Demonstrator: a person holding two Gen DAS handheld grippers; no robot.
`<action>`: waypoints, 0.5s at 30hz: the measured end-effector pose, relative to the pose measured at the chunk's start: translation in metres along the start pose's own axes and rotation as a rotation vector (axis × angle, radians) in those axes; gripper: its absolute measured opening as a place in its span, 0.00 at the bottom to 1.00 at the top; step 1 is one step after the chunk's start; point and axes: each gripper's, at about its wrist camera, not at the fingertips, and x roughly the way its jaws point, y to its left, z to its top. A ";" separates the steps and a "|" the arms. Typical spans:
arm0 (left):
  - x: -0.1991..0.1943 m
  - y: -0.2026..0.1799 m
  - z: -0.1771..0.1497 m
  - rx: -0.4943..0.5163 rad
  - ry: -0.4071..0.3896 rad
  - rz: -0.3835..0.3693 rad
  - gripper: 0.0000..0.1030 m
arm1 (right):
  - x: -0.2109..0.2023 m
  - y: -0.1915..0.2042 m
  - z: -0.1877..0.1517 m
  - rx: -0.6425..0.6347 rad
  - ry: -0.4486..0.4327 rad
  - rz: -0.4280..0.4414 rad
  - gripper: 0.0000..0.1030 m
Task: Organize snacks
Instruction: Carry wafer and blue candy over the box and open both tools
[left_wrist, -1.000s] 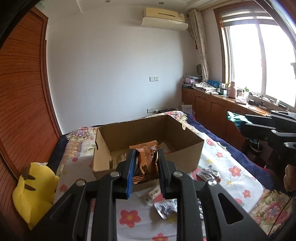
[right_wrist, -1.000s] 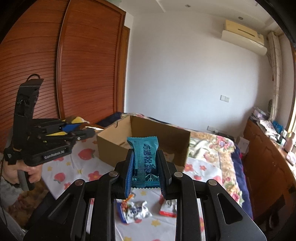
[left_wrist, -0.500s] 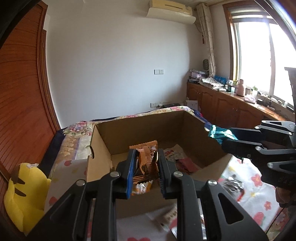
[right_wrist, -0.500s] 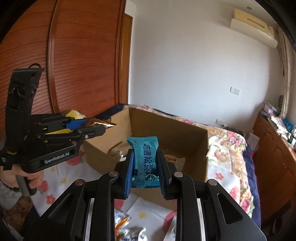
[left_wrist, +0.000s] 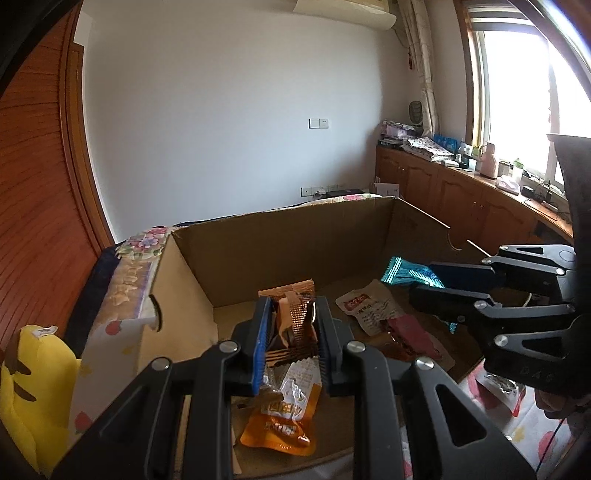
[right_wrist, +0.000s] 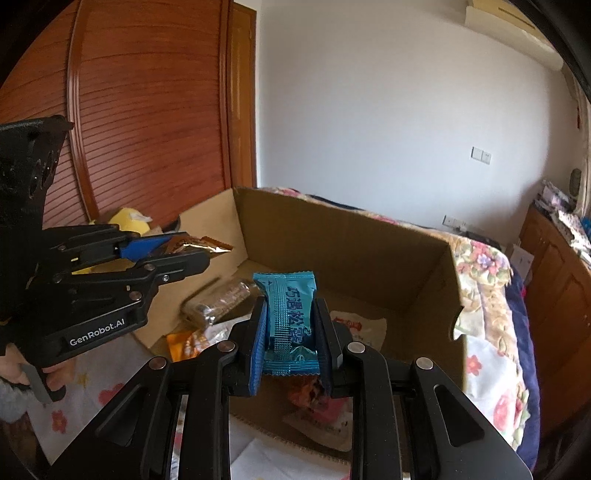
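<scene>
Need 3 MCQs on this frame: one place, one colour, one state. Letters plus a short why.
1. Where are both grippers?
A. over the open cardboard box
B. over the windowsill
C. beside the wall socket

2. What colour is the packet in the right gripper?
A. yellow
B. teal
C. pink

3. State of the left gripper?
A. open, empty
B. shut on a bottle
C. shut on a brown packet

Key: A, the left gripper and right gripper hang above the cardboard box; B, the teal packet sits between its fingers; C, the brown packet is pinched there.
</scene>
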 end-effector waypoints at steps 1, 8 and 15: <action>0.002 0.000 -0.001 -0.004 -0.001 -0.003 0.21 | 0.003 0.000 -0.002 0.001 0.005 -0.004 0.22; 0.016 0.006 -0.007 -0.019 0.020 -0.011 0.22 | 0.021 -0.005 -0.005 0.014 0.041 -0.012 0.22; 0.023 0.011 -0.009 -0.031 0.033 -0.013 0.24 | 0.026 -0.012 -0.007 0.047 0.053 0.013 0.22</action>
